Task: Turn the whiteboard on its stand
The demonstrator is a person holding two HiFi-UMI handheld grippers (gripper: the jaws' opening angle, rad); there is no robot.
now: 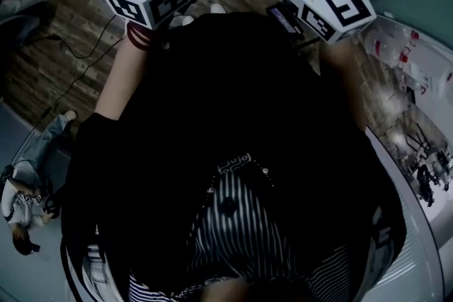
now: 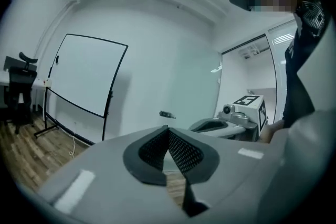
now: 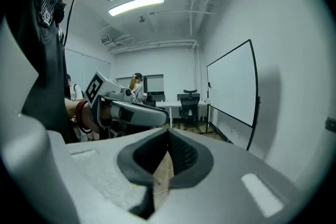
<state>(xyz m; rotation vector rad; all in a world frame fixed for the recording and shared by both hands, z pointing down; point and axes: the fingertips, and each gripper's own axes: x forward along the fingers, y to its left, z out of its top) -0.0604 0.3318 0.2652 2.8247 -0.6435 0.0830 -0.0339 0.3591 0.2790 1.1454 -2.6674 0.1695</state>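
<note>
My left hand-held gripper point(image 2: 168, 131) has its jaws together on nothing; so does my right hand-held gripper point(image 3: 168, 136). Only their views show the whiteboard point(image 2: 86, 73) on its stand, well apart, at 10 o'clock from the left and 2 o'clock from the right. In the head view both are raised ahead of the person's dark torso point(image 1: 233, 152), with the jaw tips cut off at 12 o'clock.

The floor point(image 1: 64, 81) was dark wood plank (streaky and worn-looking in the head view), and a thin black cable point(image 1: 85, 67) trailed across it. In the left gripper view the whiteboard point(image 2: 86, 73) stood on it at the far left, close to the wall, with the black foot point(image 2: 46, 131) of its stand resting on the boards. A pale cord point(image 2: 72, 150) lay just right of that foot. Further left, an office chair point(image 2: 18, 89) stood on the same planks.
</note>
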